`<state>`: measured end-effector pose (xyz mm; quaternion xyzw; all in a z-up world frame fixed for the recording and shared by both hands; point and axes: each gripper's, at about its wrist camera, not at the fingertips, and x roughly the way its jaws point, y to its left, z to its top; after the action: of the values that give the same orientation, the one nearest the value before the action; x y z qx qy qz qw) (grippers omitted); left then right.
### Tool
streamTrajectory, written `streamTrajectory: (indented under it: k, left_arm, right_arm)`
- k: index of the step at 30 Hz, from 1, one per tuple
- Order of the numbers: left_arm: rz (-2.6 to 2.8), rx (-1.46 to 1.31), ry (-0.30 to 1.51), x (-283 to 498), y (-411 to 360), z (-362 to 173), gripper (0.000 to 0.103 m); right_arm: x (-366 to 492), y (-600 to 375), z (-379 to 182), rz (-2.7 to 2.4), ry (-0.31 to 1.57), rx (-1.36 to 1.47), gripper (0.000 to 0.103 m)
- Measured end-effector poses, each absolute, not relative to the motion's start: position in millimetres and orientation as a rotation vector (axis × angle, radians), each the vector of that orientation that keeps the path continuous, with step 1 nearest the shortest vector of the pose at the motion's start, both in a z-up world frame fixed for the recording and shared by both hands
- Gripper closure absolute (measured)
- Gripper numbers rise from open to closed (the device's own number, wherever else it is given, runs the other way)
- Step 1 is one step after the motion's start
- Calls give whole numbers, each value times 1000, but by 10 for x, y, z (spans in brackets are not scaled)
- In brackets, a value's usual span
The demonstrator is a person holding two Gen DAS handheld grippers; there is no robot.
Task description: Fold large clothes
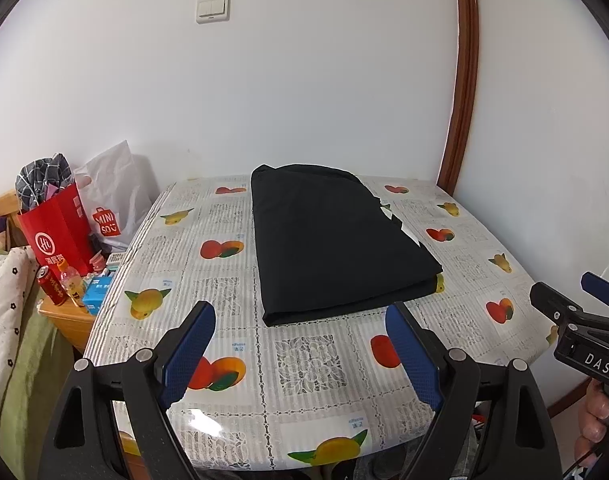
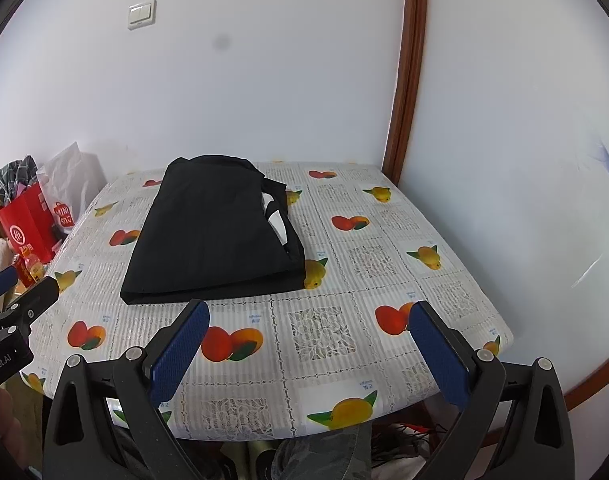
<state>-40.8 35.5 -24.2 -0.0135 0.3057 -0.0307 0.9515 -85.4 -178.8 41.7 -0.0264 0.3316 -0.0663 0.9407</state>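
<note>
On the bench (image 1: 312, 364) the black garment (image 1: 328, 240) lies folded into a flat rectangle toward the far side; we hold the left tongs (image 1: 300, 344) and right tongs (image 2: 308, 344) wide apart, gripping nothing, near the front edge. We judge folding nearly done: press the loose right edge flat, square the corners

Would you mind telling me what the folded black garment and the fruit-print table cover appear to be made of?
Folded black garment: seemingly matte woven or knit fabric; it shows soft layered edges and no shine. Fruit-print table cover: probably glossy plastic or vinyl with a lace pattern; glare shows at its near edge.
</note>
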Motion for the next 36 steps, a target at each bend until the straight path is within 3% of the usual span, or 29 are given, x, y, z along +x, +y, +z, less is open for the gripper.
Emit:
streamTrajectory:
  k: [36]
  left_arm:
    - [-47, -31, 625, -438, 437, -256, 16]
  right_arm:
    - [-888, -1745, 403, -126, 675, -67, 4]
